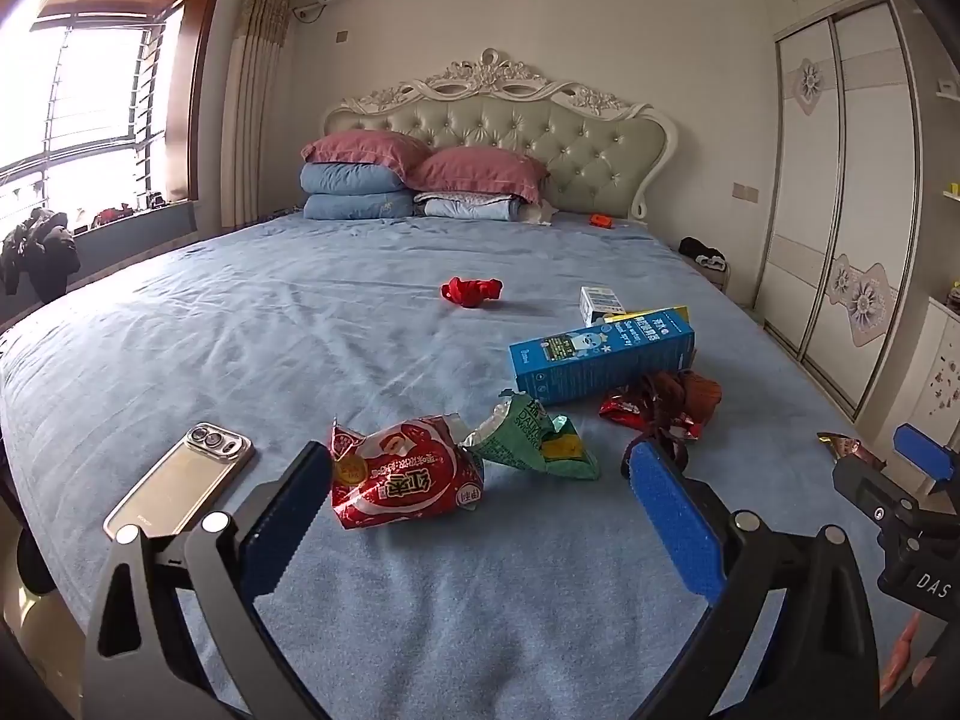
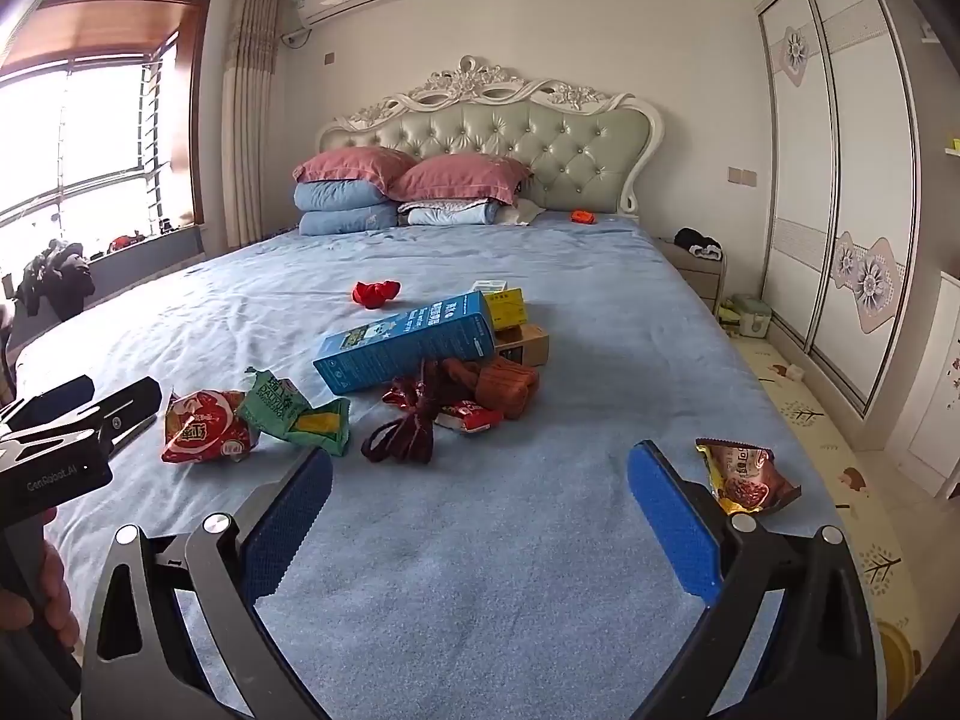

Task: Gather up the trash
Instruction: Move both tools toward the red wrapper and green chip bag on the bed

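Observation:
Trash lies scattered on a blue bed (image 1: pixel 300 312). A red snack bag (image 1: pixel 402 480) sits just ahead of my open left gripper (image 1: pixel 480 468), with a green wrapper (image 1: pixel 528 438) beside it. Behind them lies a blue carton (image 1: pixel 600 360) and a heap of dark red wrappers and laces (image 1: pixel 666 408). My right gripper (image 2: pixel 480 474) is open over bare sheet. A brown snack bag (image 2: pixel 747 477) lies just beyond its right finger near the bed's edge. The red bag (image 2: pixel 204 426), green wrapper (image 2: pixel 294 411) and blue carton (image 2: pixel 408 342) lie ahead to its left.
A phone (image 1: pixel 180 480) lies on the bed left of the left gripper. A red cloth item (image 1: pixel 471 291) and small boxes (image 2: pixel 510 324) lie mid-bed. Pillows (image 1: pixel 414 174) are stacked at the headboard. A wardrobe (image 2: pixel 840 180) stands on the right, a window on the left.

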A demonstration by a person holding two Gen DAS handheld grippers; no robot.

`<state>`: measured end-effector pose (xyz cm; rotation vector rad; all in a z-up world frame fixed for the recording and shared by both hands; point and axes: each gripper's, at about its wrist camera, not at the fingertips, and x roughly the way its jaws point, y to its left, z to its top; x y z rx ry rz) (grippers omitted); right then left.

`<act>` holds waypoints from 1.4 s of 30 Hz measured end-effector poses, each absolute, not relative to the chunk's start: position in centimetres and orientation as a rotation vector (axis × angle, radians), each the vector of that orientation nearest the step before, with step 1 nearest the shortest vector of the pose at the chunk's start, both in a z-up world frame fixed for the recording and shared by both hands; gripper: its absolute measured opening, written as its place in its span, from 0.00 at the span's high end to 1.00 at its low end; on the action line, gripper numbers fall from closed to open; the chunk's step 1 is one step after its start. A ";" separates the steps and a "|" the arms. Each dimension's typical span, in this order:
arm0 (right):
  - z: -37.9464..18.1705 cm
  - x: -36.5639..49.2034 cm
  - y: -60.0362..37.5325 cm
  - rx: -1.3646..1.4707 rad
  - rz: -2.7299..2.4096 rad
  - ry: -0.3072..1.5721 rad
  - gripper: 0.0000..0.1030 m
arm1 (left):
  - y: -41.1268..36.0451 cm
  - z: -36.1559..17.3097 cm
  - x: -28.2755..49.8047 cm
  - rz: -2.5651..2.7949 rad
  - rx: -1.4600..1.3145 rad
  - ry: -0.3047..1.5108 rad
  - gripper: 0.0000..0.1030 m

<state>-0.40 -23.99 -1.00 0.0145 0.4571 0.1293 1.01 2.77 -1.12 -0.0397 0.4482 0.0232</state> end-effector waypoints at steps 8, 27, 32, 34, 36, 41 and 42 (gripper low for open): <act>-0.8 -0.4 -24.1 0.019 0.124 0.452 0.08 | 2.4 -0.9 1.3 0.010 -0.040 0.452 0.04; -0.5 -0.6 -24.0 0.012 0.123 0.443 0.08 | 2.2 -0.3 1.2 0.003 -0.032 0.440 0.04; -0.5 -0.5 -24.2 0.015 0.110 0.443 0.08 | 2.2 -0.1 1.2 -0.001 -0.034 0.438 0.04; -0.4 -0.5 -24.3 0.015 0.106 0.443 0.08 | 2.0 0.0 1.3 -0.003 -0.033 0.439 0.04; -0.4 -0.5 -24.3 0.015 0.107 0.443 0.08 | 1.9 0.0 1.3 -0.003 -0.029 0.437 0.04; -0.4 -0.4 -24.2 0.008 0.102 0.446 0.08 | 1.7 0.1 1.4 -0.010 -0.026 0.438 0.04; -0.4 -0.4 -24.2 0.008 0.101 0.448 0.08 | 1.8 0.0 1.4 -0.009 -0.026 0.440 0.04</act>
